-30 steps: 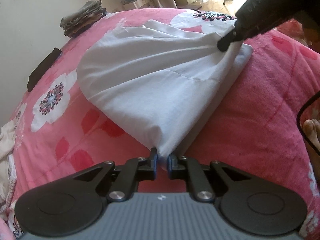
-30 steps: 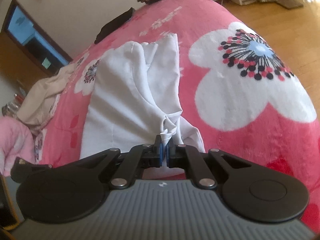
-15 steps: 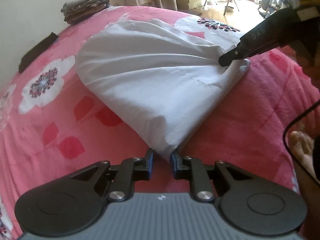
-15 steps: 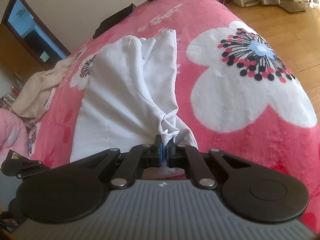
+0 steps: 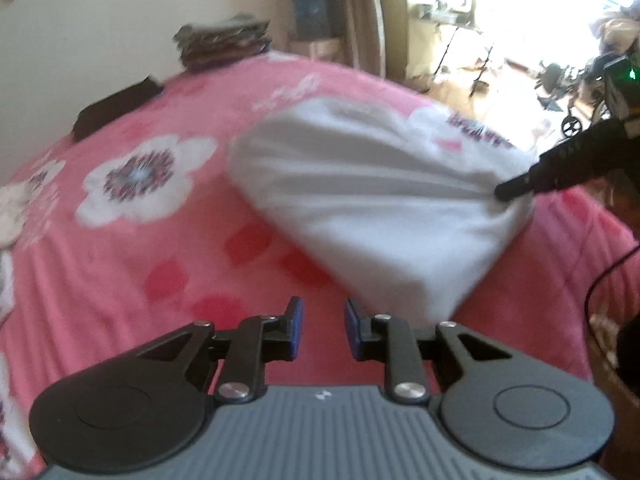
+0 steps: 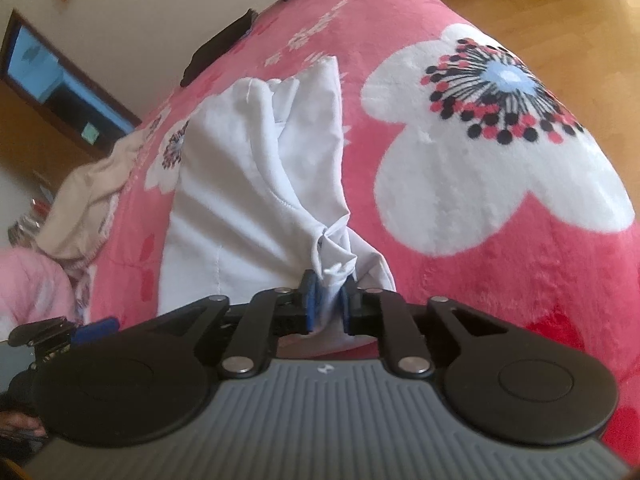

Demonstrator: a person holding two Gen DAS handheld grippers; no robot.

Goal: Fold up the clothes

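A white garment [image 5: 380,208] lies folded in half on the pink flowered blanket [image 5: 140,264]. My left gripper [image 5: 322,308] hangs open just above the blanket, left of the garment's near corner, with nothing between its pads. My right gripper [image 6: 327,284] sits at the garment's [image 6: 248,184] other near corner. Its jaws are opening, and a bunched tuft of white cloth still lies loosely between the blue pads. From the left wrist view the right gripper [image 5: 504,192] shows as a black tip on the cloth's right corner.
A stack of folded clothes [image 5: 222,44] and a flat dark item [image 5: 116,106] lie at the bed's far end by the wall. A beige garment [image 6: 84,196] is heaped on the left side. The wooden floor [image 6: 560,12] drops away beyond the right edge.
My left gripper has let go of the garment's corner, opened, and pulled back up and to the left. My right gripper has stayed in place and its jaws have parted around the cloth.
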